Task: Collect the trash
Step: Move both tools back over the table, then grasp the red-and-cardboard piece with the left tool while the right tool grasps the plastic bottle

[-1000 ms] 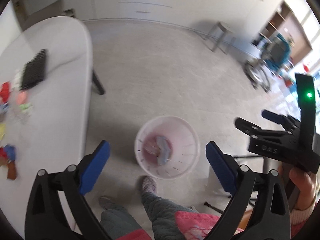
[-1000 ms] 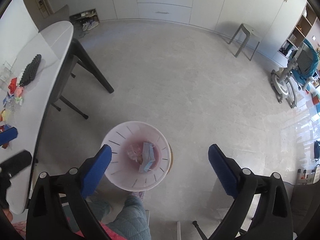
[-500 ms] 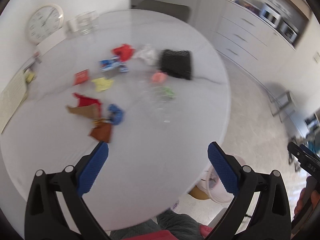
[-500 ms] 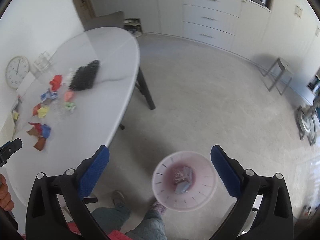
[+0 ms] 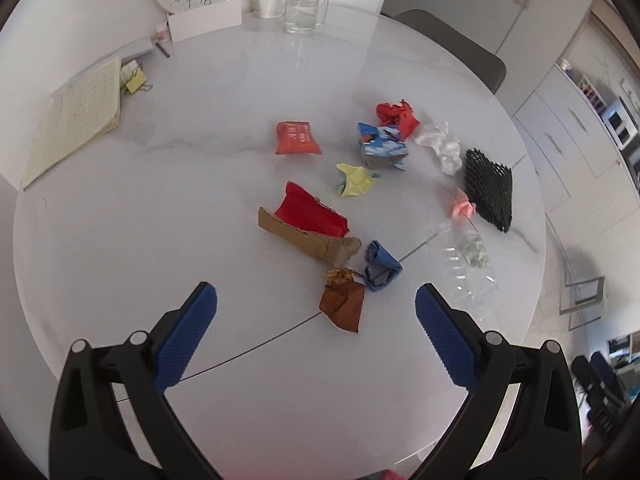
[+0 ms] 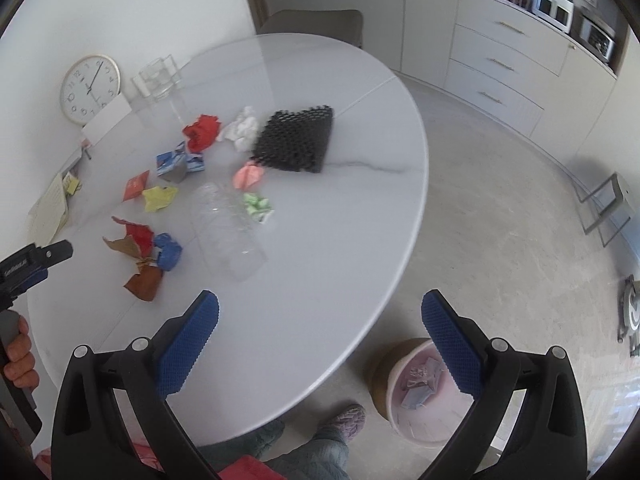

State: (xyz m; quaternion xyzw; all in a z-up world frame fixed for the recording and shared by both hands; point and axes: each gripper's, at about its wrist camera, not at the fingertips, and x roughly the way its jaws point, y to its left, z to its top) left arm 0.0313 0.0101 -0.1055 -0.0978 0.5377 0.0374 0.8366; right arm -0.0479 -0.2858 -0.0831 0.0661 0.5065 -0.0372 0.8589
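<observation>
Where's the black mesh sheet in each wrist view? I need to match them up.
Left wrist: black mesh sheet at right, near the table's far-right edge.
Right wrist: it sits upper centre.
Shared landmark: the crumpled white paper beside it.

You held the left black two-finger gripper with blue ribbed pads (image 5: 316, 298) with its jaws spread wide and nothing between them; its left blue pad (image 5: 188, 334) and right blue pad (image 5: 444, 338) stood well apart. The right black gripper with matching blue pads (image 6: 320, 306) was spread just as wide and held nothing. In the right wrist view, the left gripper's black and blue tip (image 6: 34, 260) showed far to the left of the right tool, and your left hand (image 6: 18, 354) gripped its handle below. Your legs in grey quilted trousers (image 6: 312, 452) and a slippered foot (image 6: 348, 418) showed beneath the right gripper.
</observation>
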